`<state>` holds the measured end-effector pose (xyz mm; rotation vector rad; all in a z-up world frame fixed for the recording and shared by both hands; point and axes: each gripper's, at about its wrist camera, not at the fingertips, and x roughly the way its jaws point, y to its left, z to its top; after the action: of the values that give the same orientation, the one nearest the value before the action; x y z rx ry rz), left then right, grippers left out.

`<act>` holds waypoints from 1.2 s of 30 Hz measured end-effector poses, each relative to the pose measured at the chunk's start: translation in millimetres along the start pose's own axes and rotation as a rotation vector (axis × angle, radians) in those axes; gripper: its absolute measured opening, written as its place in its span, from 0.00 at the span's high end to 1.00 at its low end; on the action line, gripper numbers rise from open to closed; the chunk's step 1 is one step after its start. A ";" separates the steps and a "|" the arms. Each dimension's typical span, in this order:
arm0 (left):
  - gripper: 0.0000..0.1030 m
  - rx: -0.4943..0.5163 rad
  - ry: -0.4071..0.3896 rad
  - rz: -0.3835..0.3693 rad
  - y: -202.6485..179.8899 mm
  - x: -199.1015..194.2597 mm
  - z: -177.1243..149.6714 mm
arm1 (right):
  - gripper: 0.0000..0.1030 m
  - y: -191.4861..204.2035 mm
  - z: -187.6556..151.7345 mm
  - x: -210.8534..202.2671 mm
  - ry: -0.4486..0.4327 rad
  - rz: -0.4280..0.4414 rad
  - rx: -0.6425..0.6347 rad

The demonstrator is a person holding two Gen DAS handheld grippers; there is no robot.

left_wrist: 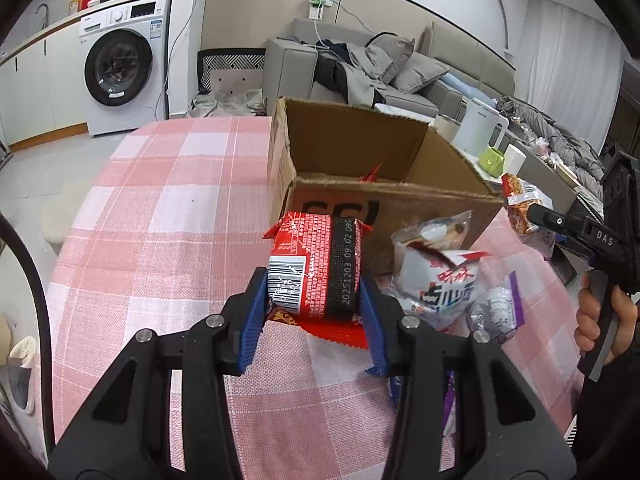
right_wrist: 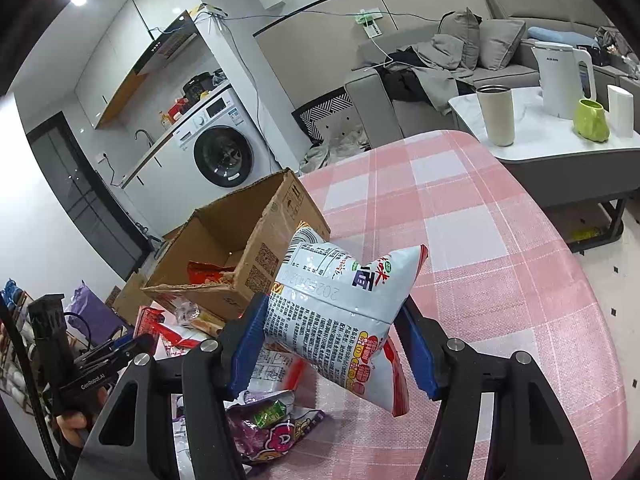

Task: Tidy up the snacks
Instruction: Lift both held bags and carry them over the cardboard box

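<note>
- Left gripper [left_wrist: 316, 300]: jaws pinch a red snack pack [left_wrist: 320, 264], lifted off the worktop [left_wrist: 160, 220]; cardboard box [left_wrist: 380, 196] at 12 o'clock.
- Right gripper [right_wrist: 334, 344]: jaws pinch a white noodle bag [right_wrist: 344, 308]; box at 10 o'clock.

Your way into the open brown cardboard box [left_wrist: 384, 152] is clear from above; its near wall stands ahead. A heap of loose snack packets [left_wrist: 440, 280] crowds the pink-checked counter [left_wrist: 168, 208] rightward, while its left lies bare.
</note>
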<state>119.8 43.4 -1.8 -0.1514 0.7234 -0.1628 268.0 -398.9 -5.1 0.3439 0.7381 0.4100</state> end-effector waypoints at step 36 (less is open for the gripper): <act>0.60 0.010 -0.133 -0.021 -37.8 -46.6 49.4 | 0.38 63.6 16.5 -9.6 -0.050 0.072 -0.132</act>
<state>114.8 19.8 72.1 -0.1587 0.5891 -0.1745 258.1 -351.0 39.8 0.2559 0.6479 0.5139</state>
